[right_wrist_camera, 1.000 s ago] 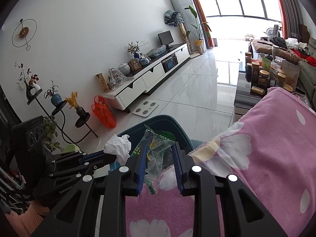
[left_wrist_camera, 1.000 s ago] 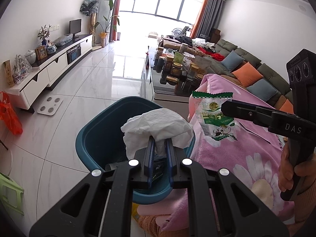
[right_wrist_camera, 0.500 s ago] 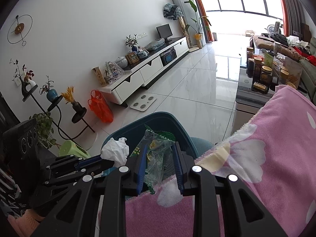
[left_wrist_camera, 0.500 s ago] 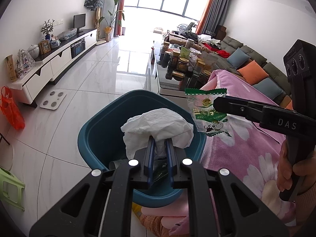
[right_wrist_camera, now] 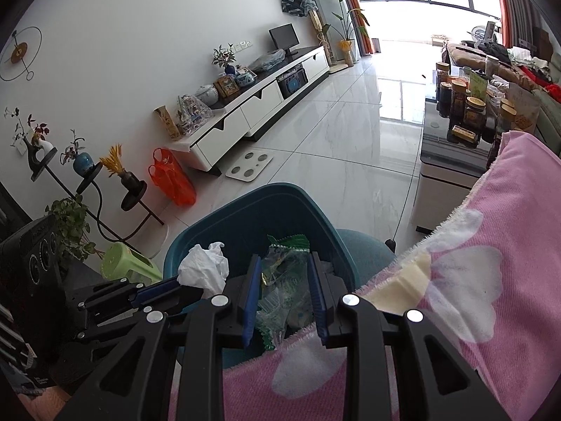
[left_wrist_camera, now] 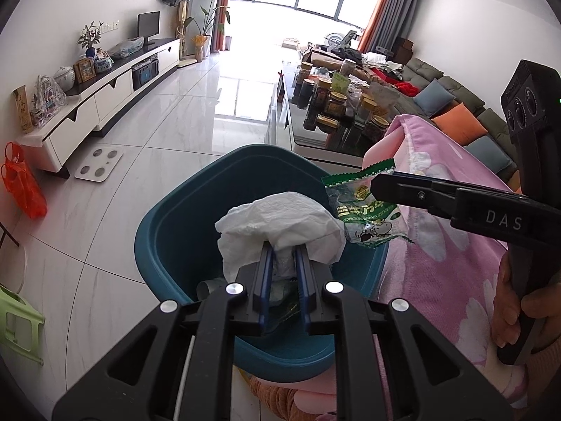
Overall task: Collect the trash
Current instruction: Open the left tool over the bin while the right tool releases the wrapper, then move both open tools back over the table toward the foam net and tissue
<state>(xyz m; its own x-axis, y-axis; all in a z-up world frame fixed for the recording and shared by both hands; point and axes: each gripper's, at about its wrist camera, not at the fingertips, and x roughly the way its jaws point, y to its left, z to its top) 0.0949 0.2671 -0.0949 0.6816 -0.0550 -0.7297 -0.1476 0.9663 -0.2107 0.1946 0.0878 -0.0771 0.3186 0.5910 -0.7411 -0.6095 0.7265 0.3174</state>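
Observation:
A teal plastic bin (left_wrist_camera: 164, 245) stands on the floor beside the pink blanket. My left gripper (left_wrist_camera: 284, 263) is shut on a crumpled white tissue (left_wrist_camera: 277, 224) and holds it over the bin's mouth. My right gripper (right_wrist_camera: 284, 266) is shut on a clear snack wrapper with green print (right_wrist_camera: 280, 280), just above the bin (right_wrist_camera: 224, 224). In the left wrist view the wrapper (left_wrist_camera: 364, 214) hangs from the right gripper's black fingers (left_wrist_camera: 403, 189) at the bin's right rim. The tissue (right_wrist_camera: 203, 270) shows again in the right wrist view.
A pink flowered blanket (left_wrist_camera: 455, 245) covers the surface at the right, against the bin. Behind it is a low table with several jars (left_wrist_camera: 333, 101). A white TV cabinet (left_wrist_camera: 98, 105), an orange bag (left_wrist_camera: 24, 186) and a green stool (left_wrist_camera: 17, 319) line the left wall.
Both grippers have moved down and forward with their trash, so the bin looms larger under them. The wrapper has come from above the blanket to the bin's rim.

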